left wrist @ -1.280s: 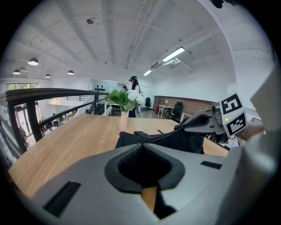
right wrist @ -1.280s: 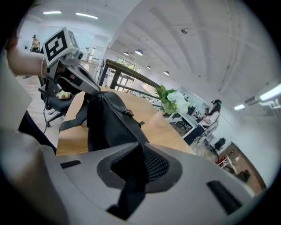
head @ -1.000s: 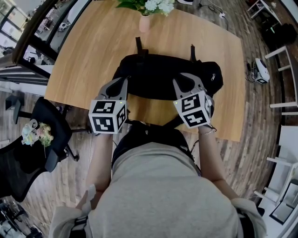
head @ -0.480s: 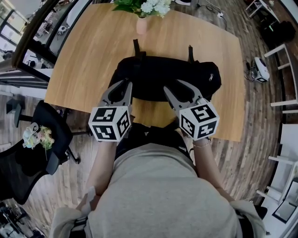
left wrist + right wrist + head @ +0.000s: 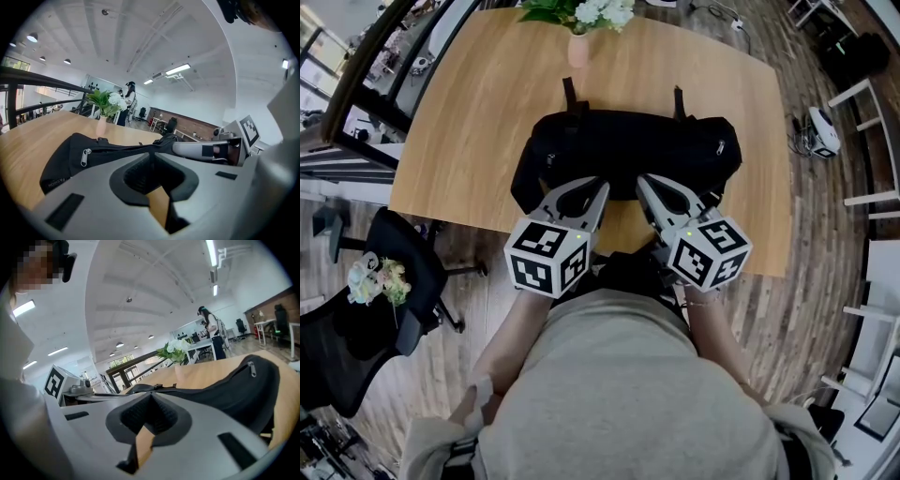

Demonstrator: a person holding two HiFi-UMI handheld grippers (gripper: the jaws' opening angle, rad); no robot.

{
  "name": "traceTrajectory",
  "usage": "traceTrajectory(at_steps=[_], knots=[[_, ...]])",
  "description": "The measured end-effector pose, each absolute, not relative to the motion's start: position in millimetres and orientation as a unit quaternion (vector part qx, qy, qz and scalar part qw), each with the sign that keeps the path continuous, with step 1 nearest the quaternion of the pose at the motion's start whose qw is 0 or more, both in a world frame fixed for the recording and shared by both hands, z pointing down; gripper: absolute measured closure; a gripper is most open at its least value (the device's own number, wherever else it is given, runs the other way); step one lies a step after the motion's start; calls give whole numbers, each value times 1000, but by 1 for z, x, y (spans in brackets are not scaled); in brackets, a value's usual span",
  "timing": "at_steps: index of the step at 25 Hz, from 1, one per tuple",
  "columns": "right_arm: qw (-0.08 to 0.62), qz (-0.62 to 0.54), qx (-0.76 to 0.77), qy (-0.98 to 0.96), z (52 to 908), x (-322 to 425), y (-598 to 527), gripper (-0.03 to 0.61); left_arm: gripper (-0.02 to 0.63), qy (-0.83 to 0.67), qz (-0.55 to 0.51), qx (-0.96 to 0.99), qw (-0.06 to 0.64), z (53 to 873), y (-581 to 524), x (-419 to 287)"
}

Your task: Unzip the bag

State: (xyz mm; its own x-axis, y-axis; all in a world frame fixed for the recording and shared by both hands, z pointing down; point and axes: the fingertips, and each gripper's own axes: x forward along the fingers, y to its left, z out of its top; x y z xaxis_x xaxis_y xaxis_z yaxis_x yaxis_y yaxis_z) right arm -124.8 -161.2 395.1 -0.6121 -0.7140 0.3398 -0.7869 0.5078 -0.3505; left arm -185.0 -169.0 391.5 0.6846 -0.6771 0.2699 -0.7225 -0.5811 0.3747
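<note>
The black bag [image 5: 628,150] lies across the wooden tabletop [image 5: 478,112], a vase of flowers [image 5: 578,28] beyond it. At its near edge, the left hand-held gripper [image 5: 600,186] has just eased its jaws slightly apart and pinches the bag's top seam. Just beside it, the right hand-held gripper [image 5: 643,182] is fully closed at that seam.

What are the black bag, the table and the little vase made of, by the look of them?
The bag looks like soft woven fabric, perhaps nylon: matte black, sagging and creased. Its zip pull seems metal, silvery and shiny. The table looks like wood or veneer: light, fine grain lines, smooth satin. The vase is pale pink, maybe ceramic; too small to tell.
</note>
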Motion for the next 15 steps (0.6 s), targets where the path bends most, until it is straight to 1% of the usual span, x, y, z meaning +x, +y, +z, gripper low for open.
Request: traceTrajectory(at_steps=[5,15], knots=[[68,251,424,-868,399,-132,-153,572,579,-390,67,888,234,398,-165,-181],[82,262,439,-855,409,-130,-145,572,584,-387,81,886,242,405,-161,-179]])
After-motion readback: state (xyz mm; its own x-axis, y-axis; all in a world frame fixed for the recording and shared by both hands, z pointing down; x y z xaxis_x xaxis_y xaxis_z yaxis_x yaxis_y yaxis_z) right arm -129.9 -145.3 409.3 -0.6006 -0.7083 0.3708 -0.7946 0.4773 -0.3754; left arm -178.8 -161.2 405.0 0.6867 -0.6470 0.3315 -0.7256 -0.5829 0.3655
